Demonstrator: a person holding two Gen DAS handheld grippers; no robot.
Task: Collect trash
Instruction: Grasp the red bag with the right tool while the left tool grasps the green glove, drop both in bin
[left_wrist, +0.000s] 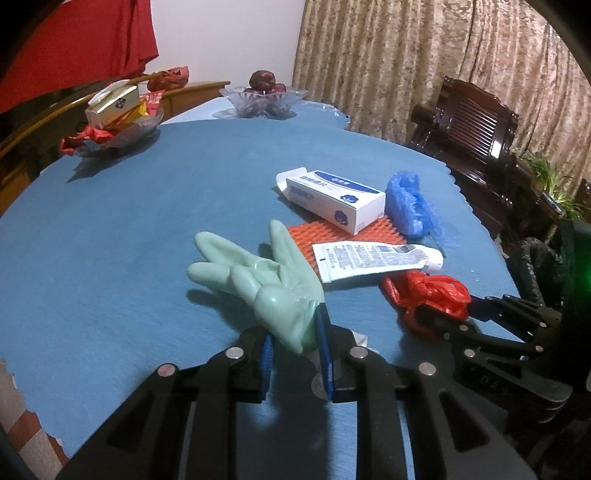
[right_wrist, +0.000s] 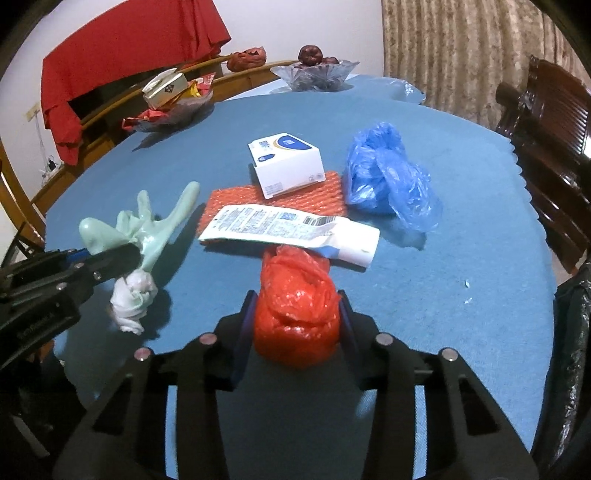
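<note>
1. the left gripper (left_wrist: 295, 354) has its blue-padded fingers (left_wrist: 324, 354) closed narrowly on the cuff of a pale green rubber glove (left_wrist: 258, 280), whose fingers splay away over the blue tablecloth (left_wrist: 129, 221).
2. the right gripper (right_wrist: 295, 325) has its fingers pressed on either side of a crumpled red plastic bag (right_wrist: 295, 299), holding it at the near side of the table.
3. only the right wrist view shows a wad of white material (right_wrist: 133, 295) bunched at the glove's cuff, below the left gripper's fingers; the left wrist view shows just a scrap of white there.
4. just beyond the red bag lies a flattened white tube with dense printed text (right_wrist: 291, 230), resting partly on an orange bubble-textured pad (right_wrist: 236, 203); the print is too small to read.
5. a white and blue cardboard box (left_wrist: 336, 199) sits on the pad's far edge, one end flap open in the left view; it bears a blue flower-like logo, its characters unreadable.
6. a crumpled blue plastic bag (right_wrist: 391, 181) lies just right of the box.
7. open cloth stretches left of and beyond the glove; the scalloped table edge (right_wrist: 528, 192) runs close on the right, beside a dark wooden chair (left_wrist: 476, 129).
8. at the far edge stand a glass dish of wrapped snacks (left_wrist: 114, 122) and a glass bowl of dark red fruit (left_wrist: 264, 96).
</note>
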